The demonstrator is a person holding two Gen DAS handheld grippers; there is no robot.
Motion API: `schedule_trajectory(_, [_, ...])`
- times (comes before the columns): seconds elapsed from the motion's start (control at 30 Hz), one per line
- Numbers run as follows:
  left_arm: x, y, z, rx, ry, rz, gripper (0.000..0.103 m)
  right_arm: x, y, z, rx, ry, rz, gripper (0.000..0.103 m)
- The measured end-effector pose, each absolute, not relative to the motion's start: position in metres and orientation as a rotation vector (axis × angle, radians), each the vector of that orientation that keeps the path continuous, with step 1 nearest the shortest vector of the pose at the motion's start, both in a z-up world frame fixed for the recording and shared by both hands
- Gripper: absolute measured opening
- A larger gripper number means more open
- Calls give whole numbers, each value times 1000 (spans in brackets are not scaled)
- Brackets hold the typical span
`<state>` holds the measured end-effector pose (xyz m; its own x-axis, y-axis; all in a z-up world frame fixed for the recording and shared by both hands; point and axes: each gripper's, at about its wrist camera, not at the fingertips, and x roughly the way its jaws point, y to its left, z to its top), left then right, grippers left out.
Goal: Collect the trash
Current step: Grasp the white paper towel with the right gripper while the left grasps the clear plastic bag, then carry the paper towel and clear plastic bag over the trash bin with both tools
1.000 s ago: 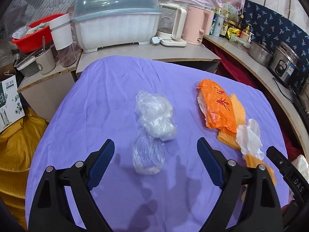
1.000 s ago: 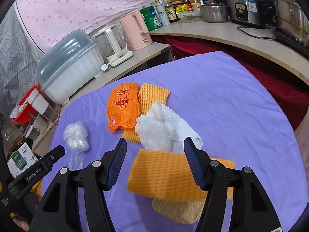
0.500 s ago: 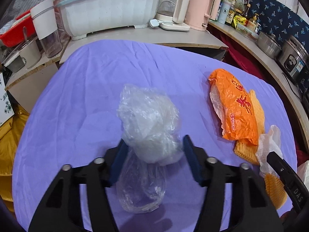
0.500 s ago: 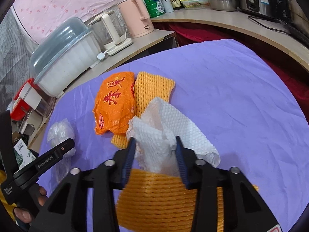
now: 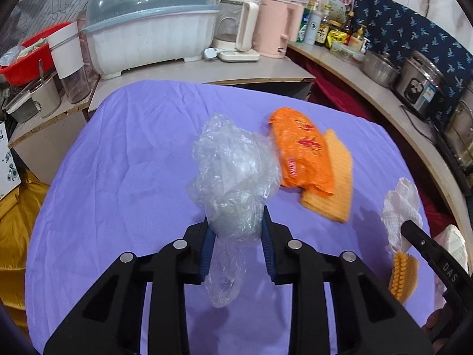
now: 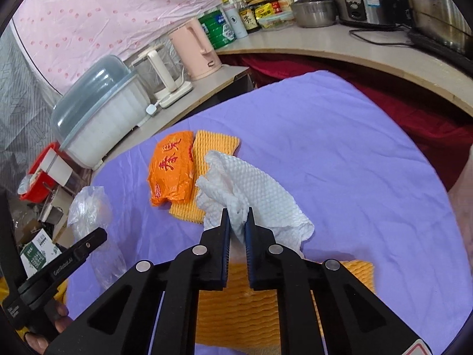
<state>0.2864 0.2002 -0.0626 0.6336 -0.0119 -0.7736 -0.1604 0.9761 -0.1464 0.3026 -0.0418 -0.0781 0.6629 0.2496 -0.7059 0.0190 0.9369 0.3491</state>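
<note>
**Both grippers clamped on trash now**

Since a second ago both sets of jaws have been closing, and each one has gone from wide open over the purple cloth to pinched on something. Low centre of the left wrist view, the left gripper [image 5: 235, 229] squeezes the clear plastic bag [image 5: 235, 174] between its blue pads; the bag bulges up above the fingertips and a loose tail hangs below them, so the jaws stay partly apart around it. Low centre of the right wrist view, the right gripper [image 6: 236, 222] is almost fully closed on a fold of the white paper towel [image 6: 251, 186], the rest of the towel spreading up and right of the tips. Under that gripper, at the bottom of the frame, lies an orange foam net sheet [image 6: 254, 304] on the purple tablecloth [image 6: 340, 153]. Further up, left of centre, the orange snack wrapper [image 6: 173, 167] lies partly on a second foam net [image 6: 217, 143]. Way back, upper left, a white dish rack with a grey lid [image 6: 97, 112] sits on the counter beside a pink kettle [image 6: 195, 51].
</note>
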Motion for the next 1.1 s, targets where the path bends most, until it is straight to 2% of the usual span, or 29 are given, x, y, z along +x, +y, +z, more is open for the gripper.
schedule_trajectory(0.6, [202, 108, -6, -133, 811, -92, 28, 212, -119, 5, 394, 657, 64, 9])
schedule_trajectory(1.1, [144, 39, 21, -56, 769, -187, 28, 136, -177, 19, 440, 598, 7, 9])
